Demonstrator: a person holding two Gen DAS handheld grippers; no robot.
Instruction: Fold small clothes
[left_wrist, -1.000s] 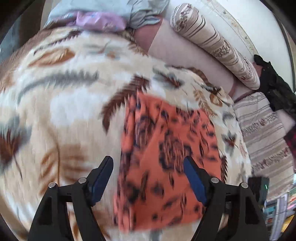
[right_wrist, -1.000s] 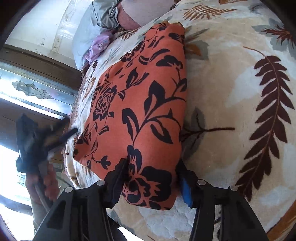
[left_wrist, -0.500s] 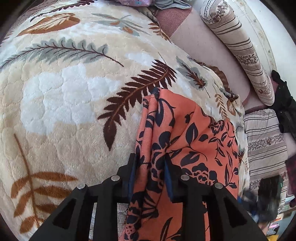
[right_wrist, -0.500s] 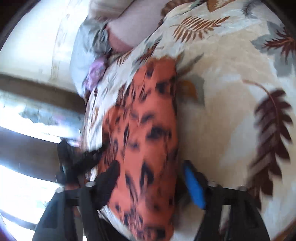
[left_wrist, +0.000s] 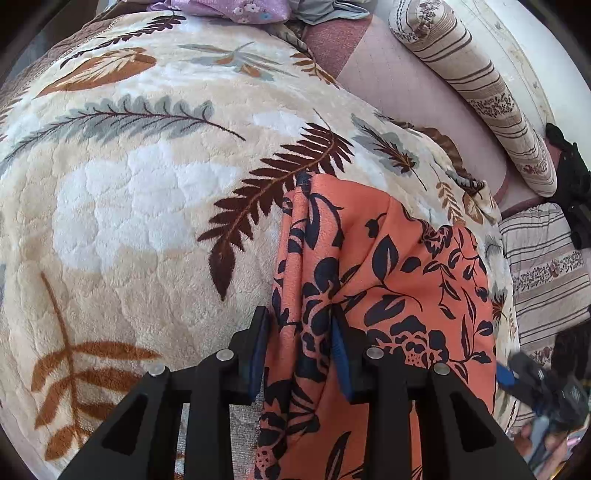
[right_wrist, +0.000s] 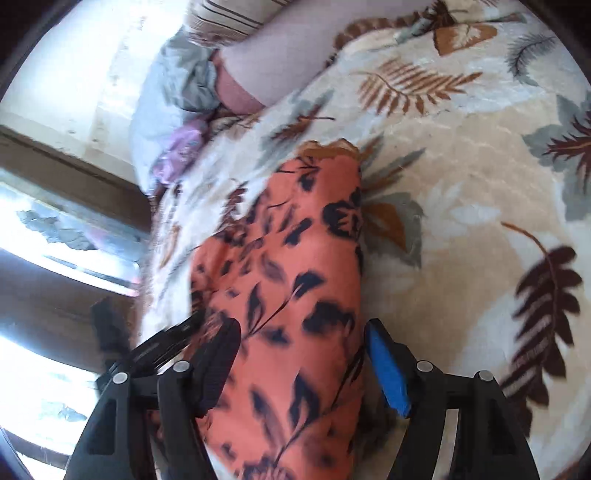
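Leaf-print blanket covers the bed. Orange floral garment lies on the blanket. Left gripper pinches the garment's bunched edge. Right gripper straddles the garment, fingers spread, unclamped.

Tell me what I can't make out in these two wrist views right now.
- Orange floral garment: lower part cut off by the bottom edge, left wrist view.
- Right gripper: motion blur; contact with the garment unclear, right wrist view.
- Left gripper: gathered fabric hides the grip point.
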